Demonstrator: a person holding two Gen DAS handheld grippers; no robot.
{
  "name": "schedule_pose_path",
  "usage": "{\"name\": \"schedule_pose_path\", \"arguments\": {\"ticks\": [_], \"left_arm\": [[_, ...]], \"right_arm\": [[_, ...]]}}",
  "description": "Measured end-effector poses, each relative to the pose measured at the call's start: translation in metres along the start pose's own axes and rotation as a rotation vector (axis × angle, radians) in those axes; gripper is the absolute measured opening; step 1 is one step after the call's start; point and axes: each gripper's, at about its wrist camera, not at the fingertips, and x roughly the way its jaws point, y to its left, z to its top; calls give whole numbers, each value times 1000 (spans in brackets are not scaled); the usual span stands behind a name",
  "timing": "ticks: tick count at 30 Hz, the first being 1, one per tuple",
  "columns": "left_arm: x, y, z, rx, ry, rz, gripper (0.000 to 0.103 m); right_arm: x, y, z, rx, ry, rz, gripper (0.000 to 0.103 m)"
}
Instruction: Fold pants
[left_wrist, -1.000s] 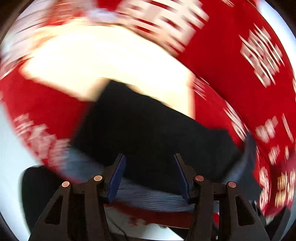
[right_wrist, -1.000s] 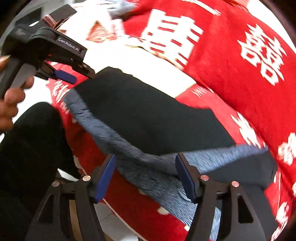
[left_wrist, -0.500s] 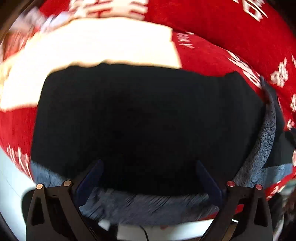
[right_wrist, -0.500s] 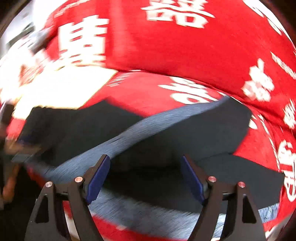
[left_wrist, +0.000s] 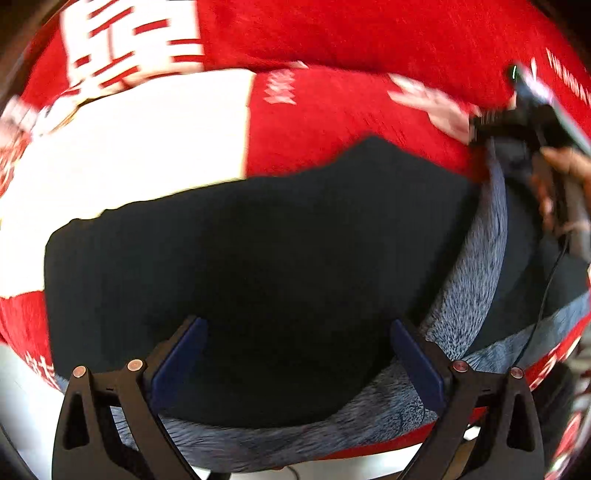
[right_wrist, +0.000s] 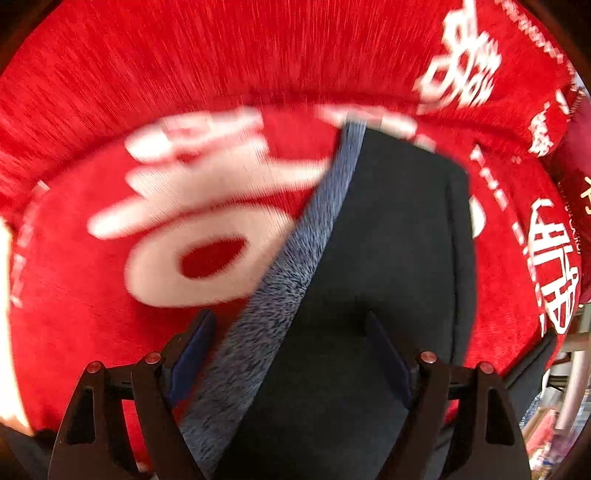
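1. Dark pants (left_wrist: 258, 280) lie spread on a red blanket (left_wrist: 351, 122) printed with large white characters; the blanket covers a soft, cushioned surface, perhaps a bed or sofa, and nothing here would pass for a desk. The pants sit along the near edge of the blanket, their grey fleece lining (left_wrist: 476, 273) turned out along the near hem and up the right side, which suggests a fold partly made, with the inner face showing where the cloth has been lifted over.

2. The left tongs (left_wrist: 295, 354) stand wide apart above the near edge of the pants, both blue pads clear of the cloth and gripping nothing. Placed there, they look ready to take the near hem or press the flat layer down.

3. In the left wrist view, the right tongs (left_wrist: 517, 129) sit at the far right end of the pants, the person's hand (left_wrist: 565, 173) around the handle. That view is too blurred to show whether they pinch the fabric.

4. The right wrist view settles the opening: the right tongs (right_wrist: 291, 354) are spread wide, with the grey lining strip (right_wrist: 295, 258) and the dark leg (right_wrist: 399, 236) running between the pads toward the far edge of the blanket. Whether the pads touch the cloth cannot be told.

5. One pair of tongs at each end of the garment points to a two-handed fold, so both corners travel together and the layers stay square. The picture is motion-blurred, so fine creases go unreported.
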Motion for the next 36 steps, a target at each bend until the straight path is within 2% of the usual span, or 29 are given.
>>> {"name": "schedule_pose_path", "arguments": {"ticks": [1, 2, 4, 7, 10, 11, 12, 13, 15, 18, 21, 24, 26, 27, 28, 30, 32, 36], "left_arm": [[4, -3, -4, 10, 6, 22, 101], [3, -4, -9, 17, -21, 37, 102], [0, -1, -17, 19, -39, 31, 102], [-7, 9, -27, 4, -24, 30, 102], [-14, 22, -32, -43, -17, 0, 102], [-17, 30, -33, -57, -22, -16, 102], [-22, 34, -35, -67, -30, -26, 102], [-27, 39, -39, -76, -40, -31, 102], [-30, 45, -39, -97, -45, -31, 102], [-11, 44, -36, -112, -1, -25, 102], [4, 32, -29, -86, 2, 16, 102], [-4, 25, -28, -75, 0, -1, 102], [-13, 23, -29, -71, -21, -25, 102], [-15, 20, -30, -59, -29, -15, 102], [-15, 19, -31, -52, -26, -4, 102], [-11, 19, -33, -50, -7, 16, 102], [-7, 23, -36, -74, 4, 24, 102], [-7, 19, -36, -88, -3, 34, 102]], "right_arm": [[-4, -7, -4, 14, -16, 4, 71], [-8, -16, -9, 14, -23, 5, 59], [-19, -35, -20, 4, -30, 93, 23], [-45, -70, -45, 79, -85, 159, 15], [-85, -114, -95, 167, -204, 200, 14], [-102, -135, -123, 205, -251, 203, 13], [-112, -150, -142, 236, -280, 206, 9], [-116, -163, -151, 264, -294, 210, 9], [-121, -197, -190, 336, -308, 225, 9], [-102, -217, -224, 359, -281, 175, 9], [-77, -236, -238, 381, -206, 180, 9], [-67, -256, -242, 417, -216, 233, 10], [-68, -271, -238, 439, -239, 272, 17], [-68, -279, -236, 454, -251, 289, 31], [-68, -285, -235, 472, -260, 294, 53], [-71, -306, -237, 527, -304, 278, 76], [-78, -326, -240, 572, -348, 236, 76], [-68, -358, -232, 583, -347, 151, 76]]}}
